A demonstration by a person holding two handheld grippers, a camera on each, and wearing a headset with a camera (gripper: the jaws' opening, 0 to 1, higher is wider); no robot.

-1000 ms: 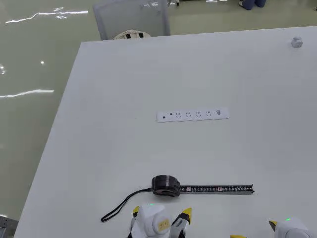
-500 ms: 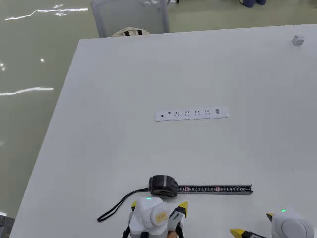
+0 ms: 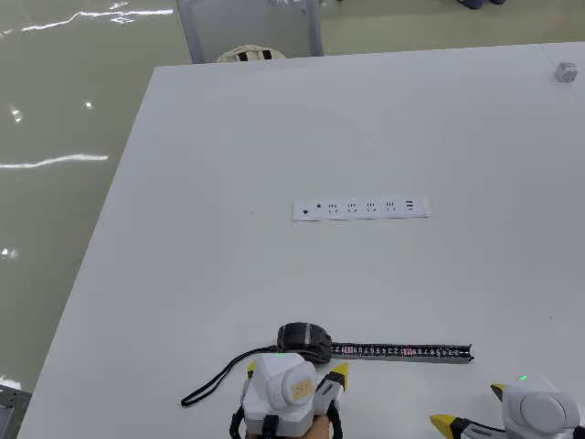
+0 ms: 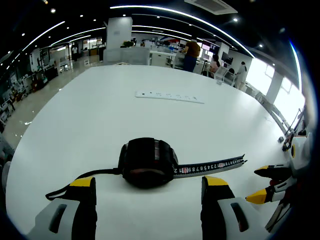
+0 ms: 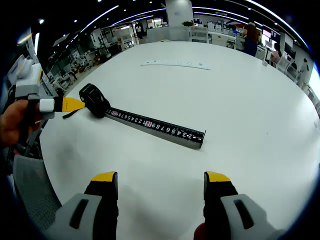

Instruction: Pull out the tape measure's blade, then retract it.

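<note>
A black tape measure (image 3: 304, 339) lies near the table's front edge, its blade (image 3: 402, 352) pulled out to the right and flat on the table. In the left gripper view the case (image 4: 147, 161) sits just ahead of the open left gripper (image 4: 149, 182), about level with its yellow fingertips (image 4: 82, 182), and nothing is clamped. From the head view the left gripper (image 3: 295, 369) stands right behind the case. The right gripper (image 5: 160, 176) is open and empty, short of the blade's end (image 5: 197, 138); the head view shows the right gripper (image 3: 470, 407) at the bottom right.
The case's black wrist strap (image 3: 219, 380) trails left toward the table edge. A white power strip (image 3: 360, 208) lies mid-table. A small grey object (image 3: 565, 71) sits at the far right, and a chair (image 3: 251, 32) stands beyond the far edge.
The left gripper has moved forward, closer to the tape measure's case. The blade stays pulled out at about the same length. The head camera has shifted slightly.
</note>
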